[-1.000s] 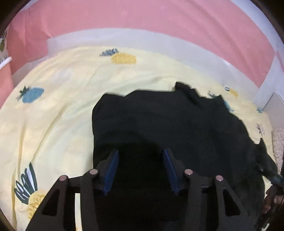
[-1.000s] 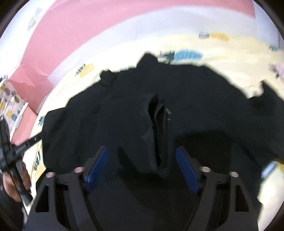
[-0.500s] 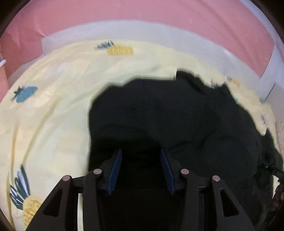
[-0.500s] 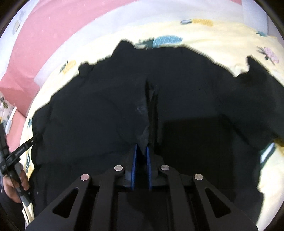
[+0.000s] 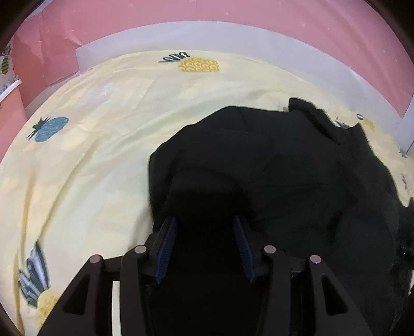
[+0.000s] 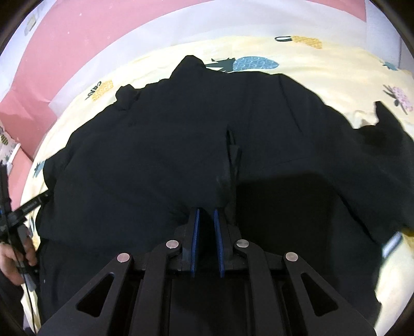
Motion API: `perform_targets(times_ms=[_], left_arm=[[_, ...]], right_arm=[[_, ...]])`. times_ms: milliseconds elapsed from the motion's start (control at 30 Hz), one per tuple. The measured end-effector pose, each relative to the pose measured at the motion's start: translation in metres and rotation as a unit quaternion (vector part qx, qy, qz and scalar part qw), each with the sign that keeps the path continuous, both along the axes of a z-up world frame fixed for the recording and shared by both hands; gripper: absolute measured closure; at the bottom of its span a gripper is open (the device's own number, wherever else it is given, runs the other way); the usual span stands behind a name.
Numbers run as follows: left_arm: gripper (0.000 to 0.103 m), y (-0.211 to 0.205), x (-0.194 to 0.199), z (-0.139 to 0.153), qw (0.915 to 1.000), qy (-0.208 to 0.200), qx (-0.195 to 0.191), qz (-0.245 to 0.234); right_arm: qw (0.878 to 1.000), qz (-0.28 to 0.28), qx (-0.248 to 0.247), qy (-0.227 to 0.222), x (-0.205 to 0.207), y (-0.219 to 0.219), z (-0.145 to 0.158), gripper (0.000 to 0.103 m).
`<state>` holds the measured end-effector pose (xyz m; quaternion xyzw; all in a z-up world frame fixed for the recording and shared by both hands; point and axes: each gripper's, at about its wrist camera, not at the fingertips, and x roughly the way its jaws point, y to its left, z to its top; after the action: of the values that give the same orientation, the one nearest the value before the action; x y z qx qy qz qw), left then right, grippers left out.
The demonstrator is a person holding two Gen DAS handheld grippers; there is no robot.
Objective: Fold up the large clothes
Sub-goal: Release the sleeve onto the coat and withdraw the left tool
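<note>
From my seat the biggest thing in either view is the pale yellow bed sheet printed with pineapples (image 5: 85,165), which runs up to a white strip and a pink wall (image 5: 207,13) at the back. Spread across that sheet lies the large black garment (image 6: 160,144), rumpled, with its far edge reaching a blue pineapple print (image 6: 254,63) in the right wrist view. In the left wrist view the same garment (image 5: 284,165) fills the middle and right of the picture, its left edge bunched into a rounded fold just ahead of my tool.

My right gripper (image 6: 206,214) has its blue pads (image 6: 196,240) drawn nearly together, and a raised ridge of the black cloth runs straight into the narrow slot between them, so I read it as clamped on the garment. My left gripper (image 5: 204,222) stands with its blue-lined fingers (image 5: 167,245) well apart, low over the near edge of the garment; dark cloth lies between them, but I cannot tell whether they touch it.

At the left edge of the right wrist view I see my left hand (image 6: 13,261) wrapped around the black handle of the other tool.
</note>
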<state>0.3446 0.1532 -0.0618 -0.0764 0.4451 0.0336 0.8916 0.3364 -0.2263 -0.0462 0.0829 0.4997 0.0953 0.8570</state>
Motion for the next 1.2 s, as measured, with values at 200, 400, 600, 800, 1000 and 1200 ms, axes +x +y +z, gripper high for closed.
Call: perform_targets(times_ms=[200,400,600,800,1000,1200], left_arm=[[0.056,-0.009,-0.034,-0.013,0.9998,0.012,0.014,-0.013],[0.056,-0.021,-0.058,0.015,0.9998,0.017,-0.004,-0.004],[0.056,-0.041,-0.122,0.041,0.9995,-0.002,-0.021,-0.024],[0.056,-0.068,-0.185,0.067,0.9983,-0.021,-0.022,-0.05],[0.056,-0.092,-0.228,0.085,0.9972,-0.025,-0.026,-0.065],[0.054,-0.109,-0.255,0.1,0.9959,-0.032,-0.02,-0.082]], right_arm=[[1.0,0.014,-0.012,0.02,-0.037,-0.003,-0.01,0.091],[1.0,0.016,-0.002,0.004,-0.078,-0.012,0.02,0.091],[1.0,0.004,-0.003,-0.03,-0.14,-0.035,0.061,0.076],[0.998,-0.025,-0.005,-0.054,-0.188,-0.058,0.088,0.064],[0.997,-0.044,-0.001,-0.071,-0.224,-0.077,0.103,0.064],[0.995,-0.05,-0.022,-0.078,-0.246,-0.085,0.109,0.064]])
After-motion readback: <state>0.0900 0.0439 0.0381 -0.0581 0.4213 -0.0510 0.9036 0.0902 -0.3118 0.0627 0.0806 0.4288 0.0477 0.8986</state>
